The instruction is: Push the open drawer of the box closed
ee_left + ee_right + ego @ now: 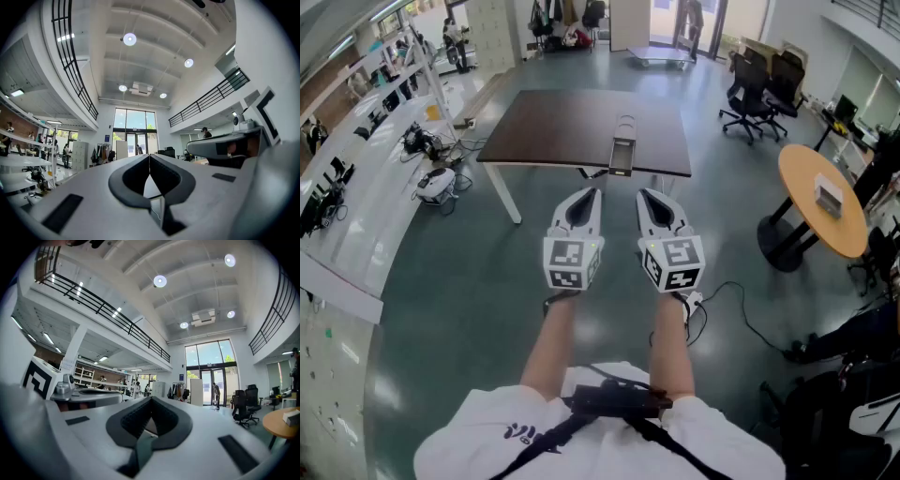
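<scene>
In the head view, a small see-through box [625, 126] stands on the dark brown table [553, 122], near its front edge. Its dark drawer [622, 156] is pulled out toward me. Both grippers are held side by side over the floor, short of the table and apart from the box. The left gripper [592, 191] points at the table edge left of the drawer, its jaws closed together with nothing between them [149, 156]. The right gripper [644, 193] sits just right of the drawer line, its jaws also meeting at the tip and empty [151, 399].
Black office chairs [755, 89] stand at the back right. A round orange table [820, 192] with a small box is on the right. A long white workbench [356, 187] runs along the left. A cable [741, 305] lies on the green floor.
</scene>
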